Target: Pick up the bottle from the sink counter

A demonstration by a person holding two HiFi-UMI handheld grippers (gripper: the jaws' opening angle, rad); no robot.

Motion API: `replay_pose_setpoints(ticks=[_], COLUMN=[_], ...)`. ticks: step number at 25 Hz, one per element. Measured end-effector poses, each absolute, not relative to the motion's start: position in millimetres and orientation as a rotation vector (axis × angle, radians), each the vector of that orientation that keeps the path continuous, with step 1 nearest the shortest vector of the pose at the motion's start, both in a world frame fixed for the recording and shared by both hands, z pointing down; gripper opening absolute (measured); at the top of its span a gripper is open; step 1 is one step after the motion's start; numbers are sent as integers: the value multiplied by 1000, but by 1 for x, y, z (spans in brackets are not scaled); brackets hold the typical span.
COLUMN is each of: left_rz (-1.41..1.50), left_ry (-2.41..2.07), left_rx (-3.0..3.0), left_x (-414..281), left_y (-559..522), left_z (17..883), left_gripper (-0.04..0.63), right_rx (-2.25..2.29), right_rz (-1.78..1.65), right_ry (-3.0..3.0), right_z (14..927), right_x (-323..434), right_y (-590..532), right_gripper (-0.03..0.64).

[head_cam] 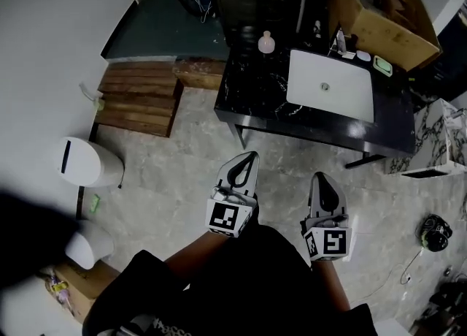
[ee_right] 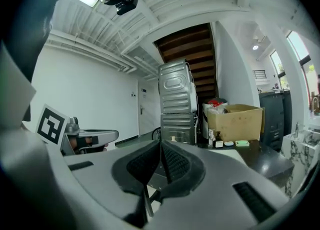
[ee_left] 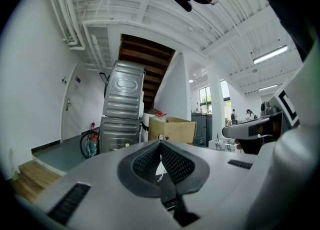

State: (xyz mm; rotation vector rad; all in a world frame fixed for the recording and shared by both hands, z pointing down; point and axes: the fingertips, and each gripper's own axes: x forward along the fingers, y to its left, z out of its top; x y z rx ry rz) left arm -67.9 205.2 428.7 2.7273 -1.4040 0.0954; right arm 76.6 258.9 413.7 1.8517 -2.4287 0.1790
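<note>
Grey floor [head_cam: 182,166] is separating the person [head_cam: 241,283] from the black table [head_cam: 248,92], where the bottle [head_cam: 266,42] is standing at the far left corner beside the sink [head_cam: 343,101]. Left gripper [head_cam: 250,157] and right gripper [head_cam: 319,177] are hanging near, jaws closed, empty; one needs opening before approaching level.

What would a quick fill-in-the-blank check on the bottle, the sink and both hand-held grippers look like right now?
The bottle stands on the black counter, to the ____ of the white sink in the head view.
The jaws of the left hand-held gripper and the right hand-held gripper are both ____.
The cardboard box sits at the counter's ____ end.
Missing: left; shut; right.
</note>
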Motion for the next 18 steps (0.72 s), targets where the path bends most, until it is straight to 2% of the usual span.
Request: replay_pose_setpoints(ticks=[7,18], left_rz=[82,-16], left_ry=[-1408,-1380], left_rx=[2752,2718], left_x=[-94,-120], left_y=[108,7], left_z=[412,405], left_gripper=[15,15], right_rx=[1834,1868], right_rz=[44,93], right_ry=[-2397,-2308], right_z=[383,386], right_x=[42,40], right_y=[145,37], right_gripper=[40,40])
